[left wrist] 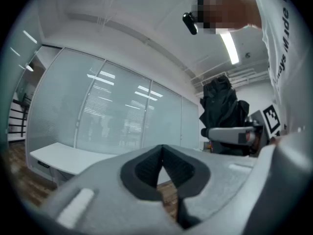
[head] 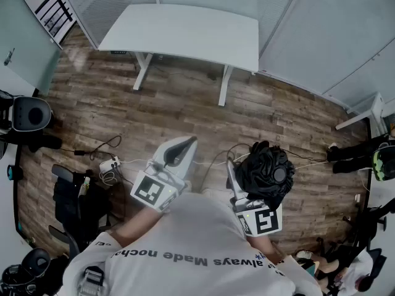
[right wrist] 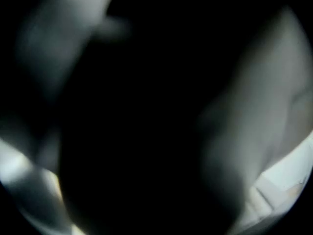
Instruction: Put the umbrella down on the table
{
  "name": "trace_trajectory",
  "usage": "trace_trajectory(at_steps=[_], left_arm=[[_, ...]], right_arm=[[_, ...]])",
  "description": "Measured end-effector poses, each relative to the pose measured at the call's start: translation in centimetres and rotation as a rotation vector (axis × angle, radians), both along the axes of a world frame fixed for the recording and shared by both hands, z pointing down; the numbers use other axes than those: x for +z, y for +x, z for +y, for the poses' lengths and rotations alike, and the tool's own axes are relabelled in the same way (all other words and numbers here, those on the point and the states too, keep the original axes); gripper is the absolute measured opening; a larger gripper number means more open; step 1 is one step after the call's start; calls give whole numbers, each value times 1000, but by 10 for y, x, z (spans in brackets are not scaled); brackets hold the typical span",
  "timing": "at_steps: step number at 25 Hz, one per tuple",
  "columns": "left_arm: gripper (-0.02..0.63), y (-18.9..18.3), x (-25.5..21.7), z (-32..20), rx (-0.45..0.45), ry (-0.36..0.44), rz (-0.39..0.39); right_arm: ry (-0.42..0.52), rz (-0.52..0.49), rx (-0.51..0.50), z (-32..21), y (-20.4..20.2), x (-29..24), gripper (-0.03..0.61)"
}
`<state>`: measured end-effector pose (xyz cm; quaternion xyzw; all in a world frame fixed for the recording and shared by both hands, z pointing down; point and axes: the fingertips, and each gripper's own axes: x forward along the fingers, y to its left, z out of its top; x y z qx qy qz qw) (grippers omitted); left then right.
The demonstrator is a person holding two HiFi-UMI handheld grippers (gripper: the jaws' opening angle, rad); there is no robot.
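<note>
1. Left tongs (left wrist: 161, 150) are holding nothing; their jaws are meeting at the tips.
2. Right tongs (head: 242, 185) are gripping the umbrella (head: 268, 168), with the jaws standing rather wide around it.
3. The umbrella is black and folded into a crumpled bundle. It is hanging over the floor (head: 185, 103), well apart from the table (head: 185, 32).
4. The right gripper view is showing only a dark blurred mass. The left gripper view is showing the umbrella rising upright above the right tongs.
</note>
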<state>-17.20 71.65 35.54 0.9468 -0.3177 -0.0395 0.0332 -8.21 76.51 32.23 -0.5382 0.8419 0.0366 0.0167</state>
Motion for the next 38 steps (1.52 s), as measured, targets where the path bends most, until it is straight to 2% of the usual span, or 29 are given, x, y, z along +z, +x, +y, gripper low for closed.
trace_trajectory(at_steps=[7,14,22,28,38], left_arm=[[3,-1,-3,-11,3,3,5],[3,-27,-2,-25,4,-1,10],[3,-50,3,-44,-2,-8,7],[3,-33,10,-73,3,-19,3],[3,21,-1,-174,-34,13,-7]], right_arm=[[3,-3,7,-10,0,-1,229],[1,-58,-8,-25,-24,-4,230],[-16,-59,11,-44,-42,5,230],[-31,-55,8,-78,-28,13,230],[-11,-55,-18,-178,33,9,230]])
